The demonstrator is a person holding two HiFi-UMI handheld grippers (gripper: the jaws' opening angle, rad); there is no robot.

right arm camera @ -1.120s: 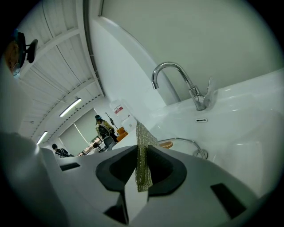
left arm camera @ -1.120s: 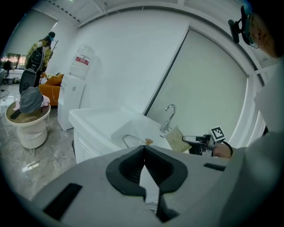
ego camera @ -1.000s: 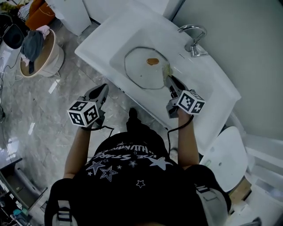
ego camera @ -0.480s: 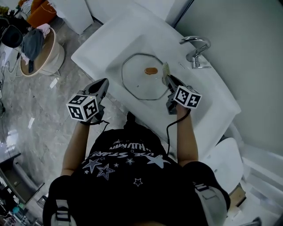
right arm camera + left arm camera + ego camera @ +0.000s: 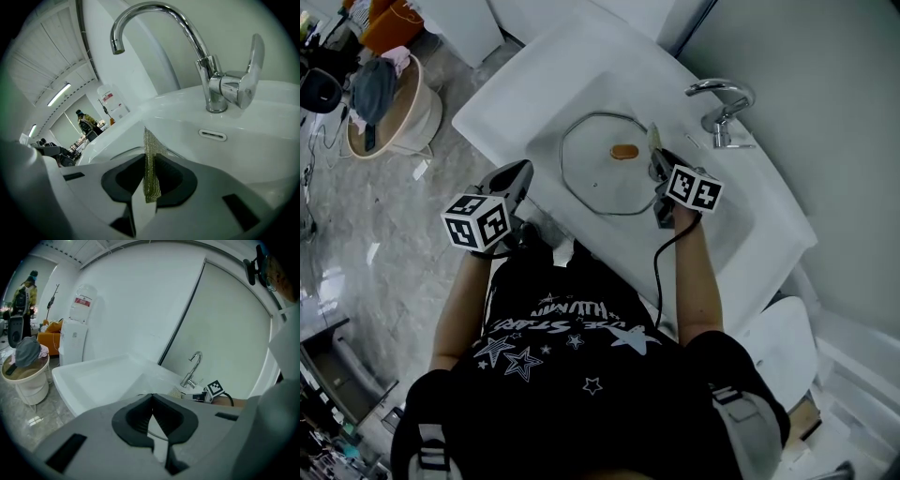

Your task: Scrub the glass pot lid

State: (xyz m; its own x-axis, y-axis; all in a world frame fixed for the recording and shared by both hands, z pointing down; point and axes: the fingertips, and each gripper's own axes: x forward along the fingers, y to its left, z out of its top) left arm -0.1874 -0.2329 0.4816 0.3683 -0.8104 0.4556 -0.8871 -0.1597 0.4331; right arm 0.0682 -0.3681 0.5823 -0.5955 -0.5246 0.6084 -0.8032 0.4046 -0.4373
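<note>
Right gripper [image 5: 657, 161] had advanced, clamping the scouring pad [image 5: 150, 161] at the glass pot lid [image 5: 600, 183] rim. Left gripper [image 5: 151, 399] was closed, empty; the unsteadied lid might skid.

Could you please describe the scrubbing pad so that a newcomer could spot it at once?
Start at the white sink with the chrome faucet; a glass lid lies in its basin. At the lid's faucet-side edge, the right gripper pinches a thin scrubbing pad: the only gold-green, mesh-textured thing there.
</note>
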